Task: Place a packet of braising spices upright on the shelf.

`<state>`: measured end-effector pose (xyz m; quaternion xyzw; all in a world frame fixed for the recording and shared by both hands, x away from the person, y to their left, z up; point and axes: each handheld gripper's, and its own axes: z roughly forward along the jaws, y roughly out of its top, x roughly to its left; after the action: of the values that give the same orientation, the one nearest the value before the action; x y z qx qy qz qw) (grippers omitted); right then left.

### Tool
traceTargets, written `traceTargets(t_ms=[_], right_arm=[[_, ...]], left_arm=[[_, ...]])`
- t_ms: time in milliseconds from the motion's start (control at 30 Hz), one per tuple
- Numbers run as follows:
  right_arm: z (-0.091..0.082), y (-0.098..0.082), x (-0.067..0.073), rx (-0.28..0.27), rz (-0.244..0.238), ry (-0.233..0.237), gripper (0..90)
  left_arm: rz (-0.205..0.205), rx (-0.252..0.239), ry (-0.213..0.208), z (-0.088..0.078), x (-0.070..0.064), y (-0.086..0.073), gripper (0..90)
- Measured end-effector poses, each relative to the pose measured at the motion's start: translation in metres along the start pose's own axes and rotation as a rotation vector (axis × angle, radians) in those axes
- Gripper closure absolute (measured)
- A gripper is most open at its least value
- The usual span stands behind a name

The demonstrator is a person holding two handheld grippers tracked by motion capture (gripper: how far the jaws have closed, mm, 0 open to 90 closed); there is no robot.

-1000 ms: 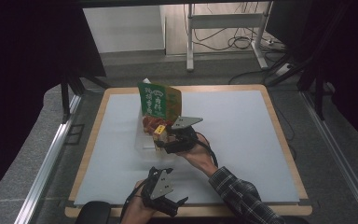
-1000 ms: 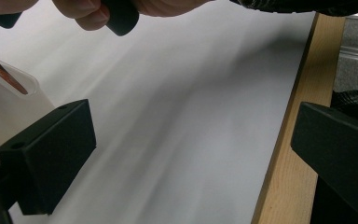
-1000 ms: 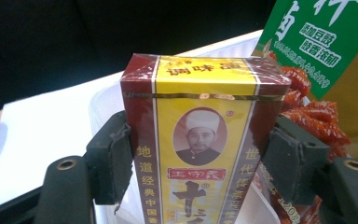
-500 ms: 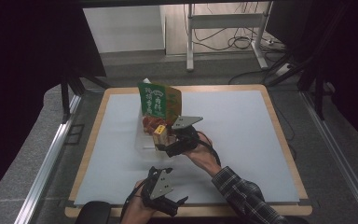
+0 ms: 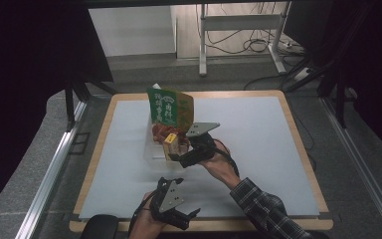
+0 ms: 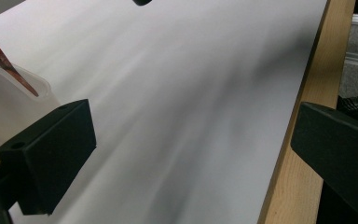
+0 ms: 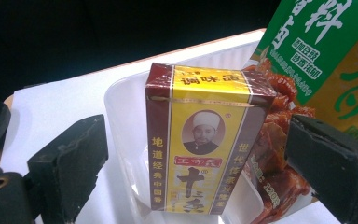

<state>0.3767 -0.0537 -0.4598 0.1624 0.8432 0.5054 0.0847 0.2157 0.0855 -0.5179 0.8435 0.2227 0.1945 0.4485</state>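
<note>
- High view, change: jaws of the right hand-held gripper [image 5: 175,152] have just been opening, and in the two earlier high-view pictures they sat tighter at the same spot. The small yellow-and-maroon seasoning box [image 5: 169,145] stands on end between them in the clear plastic tray [image 5: 155,155], near the middle of the desk [image 5: 258,134]. I judge this as the release after placing: the box looks delivered, and backing the gripper away is what remains.
- High view, count: one seasoning box, one clear tray, one tall green-and-orange pouch [image 5: 170,108] leaning at the tray's far end, one red packet [image 5: 162,131] below it, two hand-held grippers. The left hand-held gripper [image 5: 185,215] rests at the near edge of the desk, well apart from the tray.
- Left gripper view: two black jaws spread wide with nothing between them, over the white desk mat [image 6: 191,107]. One corner of the tray [image 6: 25,81] sits at the left, the wooden desk edge [image 6: 303,84] at the right.
- Right gripper view: seasoning box [image 7: 200,140] upright in the tray [image 7: 126,107], standing on the tray floor. Both jaws are spread, a clear gap on each side of the box, neither pad touching it. One red packet [image 7: 275,135] touches the box's side, and one green pouch [image 7: 326,51] rises behind it.
</note>
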Motion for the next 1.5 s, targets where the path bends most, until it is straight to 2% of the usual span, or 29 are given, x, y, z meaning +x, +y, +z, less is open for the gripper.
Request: traceTargets(t_ms=[533,1100,1367,1500], right_arm=[[-0.017,0.004,0.003,0.047,-0.017,-0.025,5.1],[-0.036,-0.012,-0.006,0.085,0.014,-0.067,3.8],[-0.052,-0.021,-0.011,0.103,0.033,-0.085,2.4],[-0.063,-0.023,-0.016,0.093,0.045,-0.099,2.3]], left_arm=[[-0.007,-0.020,0.015,-0.002,0.001,0.000,0.0],[-0.012,-0.022,0.020,-0.004,0.002,0.001,0.0],[-0.020,-0.018,0.010,-0.003,0.002,0.000,0.0],[-0.020,-0.017,0.010,-0.003,0.003,0.000,0.0]])
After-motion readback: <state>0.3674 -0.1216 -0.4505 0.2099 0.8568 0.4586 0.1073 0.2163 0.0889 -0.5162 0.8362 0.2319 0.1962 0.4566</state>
